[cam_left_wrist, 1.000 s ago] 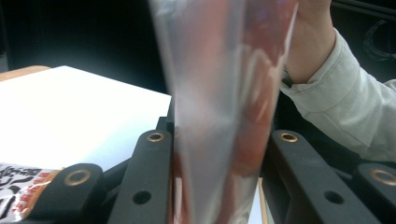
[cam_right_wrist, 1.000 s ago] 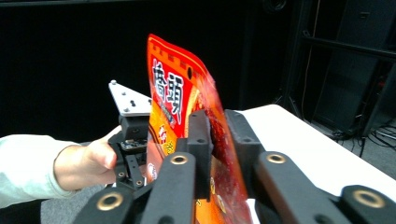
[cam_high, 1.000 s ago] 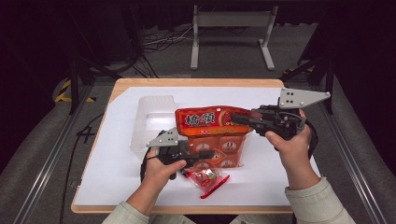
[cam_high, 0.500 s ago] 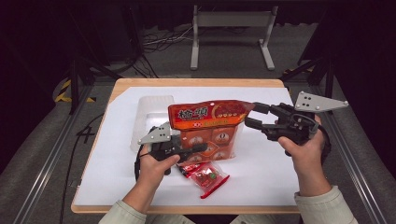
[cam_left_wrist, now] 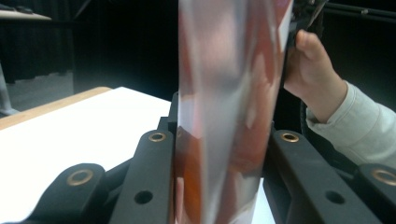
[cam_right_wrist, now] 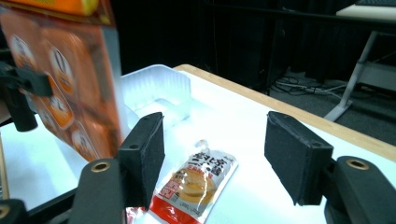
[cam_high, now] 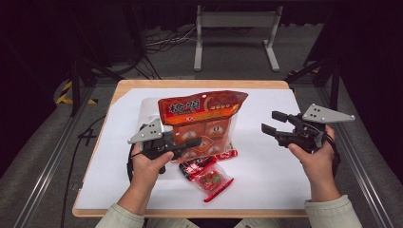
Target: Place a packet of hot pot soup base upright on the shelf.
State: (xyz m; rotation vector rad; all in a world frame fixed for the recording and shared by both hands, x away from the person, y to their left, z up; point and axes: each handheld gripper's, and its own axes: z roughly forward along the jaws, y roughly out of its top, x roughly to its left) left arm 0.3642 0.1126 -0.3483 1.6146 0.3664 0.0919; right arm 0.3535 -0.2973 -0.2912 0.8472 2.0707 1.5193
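My left gripper (cam_high: 192, 144) pinches the glossy orange snack bag (cam_high: 202, 116), upright above the small red packets (cam_high: 209, 173). My right gripper (cam_high: 272, 122), just opened, stands empty beside it.

This looks like a lab or recording studio rather than a home; black curtains (cam_high: 43, 42) close off the back and sides; the floor (cam_high: 228, 61) is grey carpet, with loose cables (cam_high: 166, 40) lying beyond the desk's far edge; a grey metal stand (cam_high: 235, 23) sits behind them; yellow-black tape (cam_high: 66, 92) marks the floor off the desk's far left corner; metal rails (cam_high: 52, 156) run along both side edges; the wooden desk (cam_high: 199, 84) carries a white sheet (cam_high: 275, 166).
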